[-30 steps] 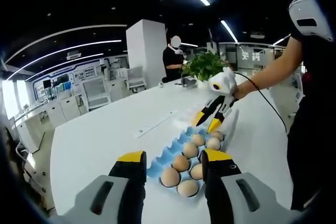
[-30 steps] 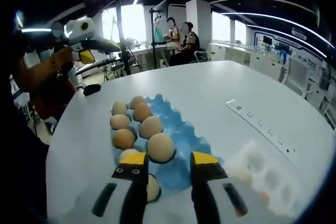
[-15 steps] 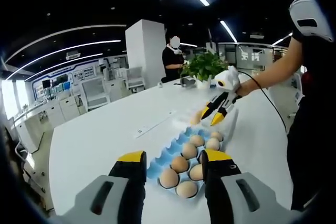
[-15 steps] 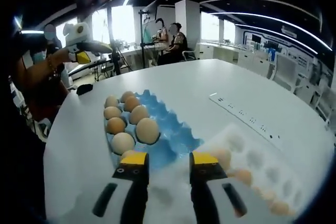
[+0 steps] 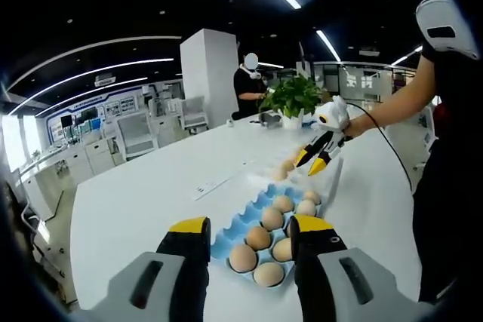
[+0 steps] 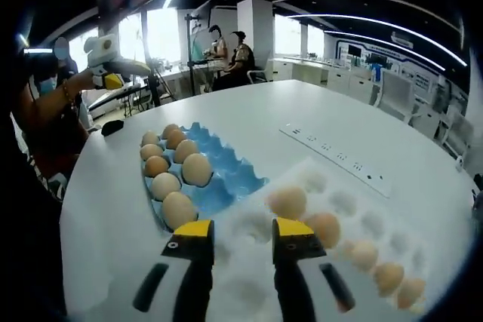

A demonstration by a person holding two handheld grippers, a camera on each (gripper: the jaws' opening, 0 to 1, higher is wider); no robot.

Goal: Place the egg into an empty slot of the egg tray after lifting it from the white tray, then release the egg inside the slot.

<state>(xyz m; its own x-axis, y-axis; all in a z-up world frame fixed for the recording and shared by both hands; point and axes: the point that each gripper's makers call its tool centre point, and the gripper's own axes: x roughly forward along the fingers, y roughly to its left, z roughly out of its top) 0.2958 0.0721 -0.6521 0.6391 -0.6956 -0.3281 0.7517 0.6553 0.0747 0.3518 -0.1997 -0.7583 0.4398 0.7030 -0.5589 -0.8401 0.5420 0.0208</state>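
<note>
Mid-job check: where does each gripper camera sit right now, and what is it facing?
Left gripper view: rides the left gripper, held back over the blue egg tray, facing the right gripper and the person's arm.
Right gripper view: rides the right gripper, jaws open above the white tray and its eggs.
Shared: blue egg tray, white table.

Right gripper over the white tray, jaws parted and empty

The right gripper (image 6: 241, 233) rises from the near edge with its yellow-tipped jaws apart, nothing between them, above the white tray (image 6: 332, 203) on the white table (image 6: 249, 111). Brown eggs sit along the tray's right side, the nearest egg (image 6: 287, 202) just beyond the jaw tips. Left of it lies the blue egg tray (image 6: 226, 175), eggs filling its left rows. At far left, a person's hand holds the left gripper (image 6: 113, 73) above the table edge. A power strip (image 6: 337, 160) lies farther right.
</note>
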